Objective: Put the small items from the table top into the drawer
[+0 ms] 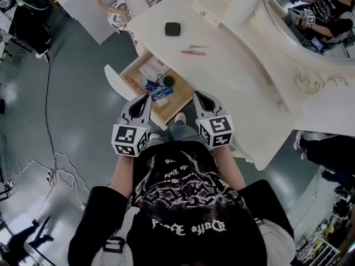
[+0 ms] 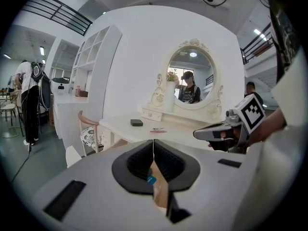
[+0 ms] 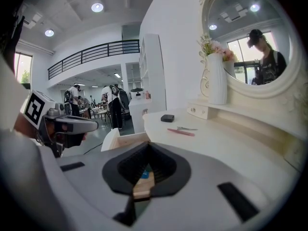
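Observation:
A small black box [image 1: 172, 29], a pink stick [image 1: 193, 52] and little metal scissors [image 1: 198, 46] lie on the white vanity table [image 1: 233, 87]. Below its edge the wooden drawer [image 1: 135, 66] stands pulled out, holding papers, a blue item [image 1: 162, 93] and a dark round thing [image 1: 169, 81]. My left gripper [image 1: 146, 95] hangs shut and empty over the drawer's near end. My right gripper [image 1: 196, 94] is shut and empty beside it, at the table's edge. In the gripper views, the left gripper [image 2: 153, 143] and the right gripper [image 3: 147, 146] show pads together, with the black box [image 3: 167, 118] far ahead.
A round mirror [image 1: 319, 21] and a raised shelf [image 1: 222, 7] back the table, with a white vase [image 3: 217, 78] on the shelf. A patterned chair [image 1: 125, 7] stands left of the table. Cables [image 1: 55, 165] trail over the grey floor. People stand in the far background [image 3: 113, 105].

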`<state>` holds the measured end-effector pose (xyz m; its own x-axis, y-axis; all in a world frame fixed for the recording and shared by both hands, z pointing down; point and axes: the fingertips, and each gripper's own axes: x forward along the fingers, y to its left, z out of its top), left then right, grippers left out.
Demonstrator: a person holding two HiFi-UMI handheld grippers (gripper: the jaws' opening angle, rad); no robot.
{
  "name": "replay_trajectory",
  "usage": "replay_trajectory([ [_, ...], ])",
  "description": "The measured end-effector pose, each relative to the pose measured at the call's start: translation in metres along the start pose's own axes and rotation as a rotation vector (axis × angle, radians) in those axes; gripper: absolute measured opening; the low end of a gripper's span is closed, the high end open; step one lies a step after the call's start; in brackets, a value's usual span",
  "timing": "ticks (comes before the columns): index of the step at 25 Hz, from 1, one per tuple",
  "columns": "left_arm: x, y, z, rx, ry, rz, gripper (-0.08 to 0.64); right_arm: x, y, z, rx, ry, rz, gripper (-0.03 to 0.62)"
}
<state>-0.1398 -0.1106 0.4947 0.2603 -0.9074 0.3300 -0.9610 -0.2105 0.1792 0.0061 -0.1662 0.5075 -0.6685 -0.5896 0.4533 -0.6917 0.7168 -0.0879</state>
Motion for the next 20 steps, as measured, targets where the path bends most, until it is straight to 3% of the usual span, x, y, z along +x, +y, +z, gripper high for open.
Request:
replay_trajectory([
  [20, 0.006, -0.003, 0.000, 0.038, 0.024, -0.010, 0.017, -0.001, -0.011, -0.007, -0.038, 0.021, -0.025, 0.011],
])
